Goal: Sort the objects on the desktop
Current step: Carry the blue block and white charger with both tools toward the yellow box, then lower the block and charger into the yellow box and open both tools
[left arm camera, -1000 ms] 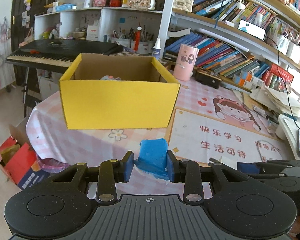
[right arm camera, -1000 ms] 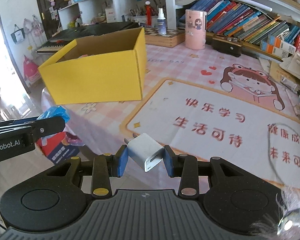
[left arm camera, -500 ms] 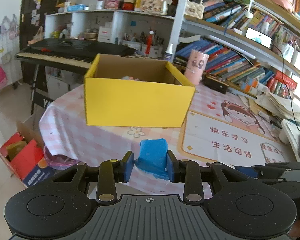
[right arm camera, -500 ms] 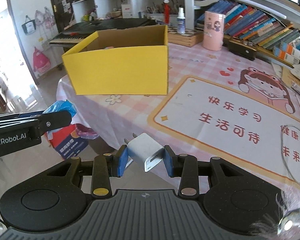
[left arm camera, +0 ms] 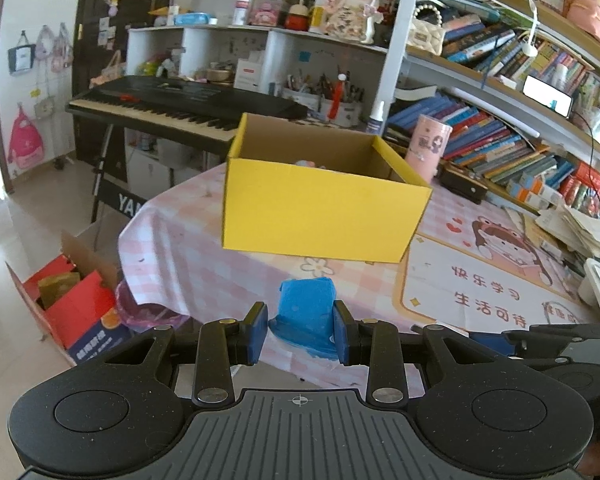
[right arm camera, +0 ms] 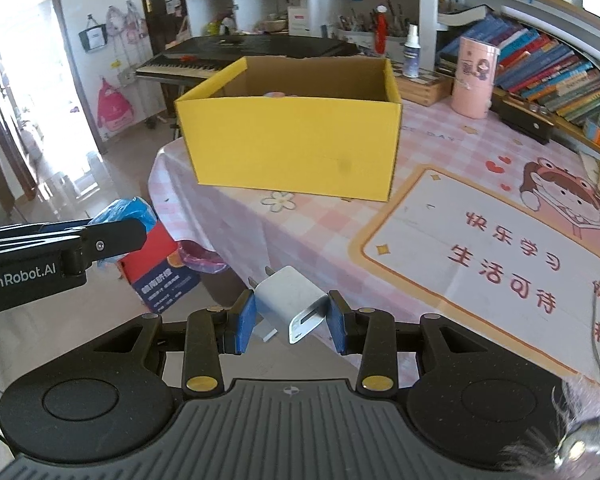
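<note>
Left gripper (left arm camera: 301,334): jaws closed most of the way on a blue packet (left arm camera: 306,312), pinched across its width and held in the air off the near table edge. It looks like thin crinkled plastic film, so probably light, soft and compressible. It'll deform instead of slipping. Grip mid-body, where it's bulkiest, not the loose skirt at the bottom.

Right gripper (right arm camera: 292,322): jaws narrowed onto a white charger (right arm camera: 290,302), also in the air at the table edge. It sits skewed between the pads, prongs up-left, USB slot towards the camera. Hard, smooth moulded plastic cube, rigid, likely light and a bit slick. The flat opposite faces are the right hold. A diagonal pinch could let it twist.

Table (right arm camera: 324,232): glossy pink checked cover, with a printed mat (right arm camera: 480,240) to the right.

Box (left arm camera: 320,216): yellow cardboard, open top, matte, stiff walls, standing on the table ahead of both grippers, well apart from them. Something pale is inside, can't tell what. Probably the drop target.
</note>
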A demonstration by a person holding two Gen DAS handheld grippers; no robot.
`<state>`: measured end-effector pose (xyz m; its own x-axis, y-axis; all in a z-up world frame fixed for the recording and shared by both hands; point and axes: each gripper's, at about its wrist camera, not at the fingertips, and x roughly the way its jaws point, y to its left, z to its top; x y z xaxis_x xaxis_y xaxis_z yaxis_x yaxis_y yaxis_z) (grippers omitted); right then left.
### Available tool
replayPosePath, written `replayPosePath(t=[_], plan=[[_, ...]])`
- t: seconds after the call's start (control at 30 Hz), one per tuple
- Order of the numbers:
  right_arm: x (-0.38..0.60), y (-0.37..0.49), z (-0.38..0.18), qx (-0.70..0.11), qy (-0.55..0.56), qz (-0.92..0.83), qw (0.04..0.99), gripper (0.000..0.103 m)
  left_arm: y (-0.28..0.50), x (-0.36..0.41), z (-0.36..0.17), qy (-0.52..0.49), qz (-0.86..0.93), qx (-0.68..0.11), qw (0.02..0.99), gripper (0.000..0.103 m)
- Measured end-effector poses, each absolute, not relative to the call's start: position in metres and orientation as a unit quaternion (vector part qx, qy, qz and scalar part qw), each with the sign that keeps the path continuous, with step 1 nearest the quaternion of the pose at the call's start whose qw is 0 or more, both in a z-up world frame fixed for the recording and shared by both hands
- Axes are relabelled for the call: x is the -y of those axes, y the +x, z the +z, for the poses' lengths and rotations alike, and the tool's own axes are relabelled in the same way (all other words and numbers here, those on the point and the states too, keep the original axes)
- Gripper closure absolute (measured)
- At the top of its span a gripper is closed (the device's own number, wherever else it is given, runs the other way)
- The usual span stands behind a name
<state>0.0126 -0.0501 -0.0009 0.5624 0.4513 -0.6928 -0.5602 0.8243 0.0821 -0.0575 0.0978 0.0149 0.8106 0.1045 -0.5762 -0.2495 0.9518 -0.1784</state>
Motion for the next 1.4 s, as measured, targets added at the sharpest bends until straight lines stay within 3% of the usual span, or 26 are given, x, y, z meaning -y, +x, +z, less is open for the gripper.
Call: replayPosePath(t=[0.7,1.4], plan=[[0.031,0.034,0.022,-0.326,-0.083,0.306,0.891,0.068,-0.035,-0.109,0.038,-0.103,0.107,-0.245,0.958,0.071],[-0.005,0.180,0.056,-0.258,-0.111,0.341,0.897,0.068,0.087,-0.126,0.052,-0.091,0.147,-0.213,0.962,0.071]])
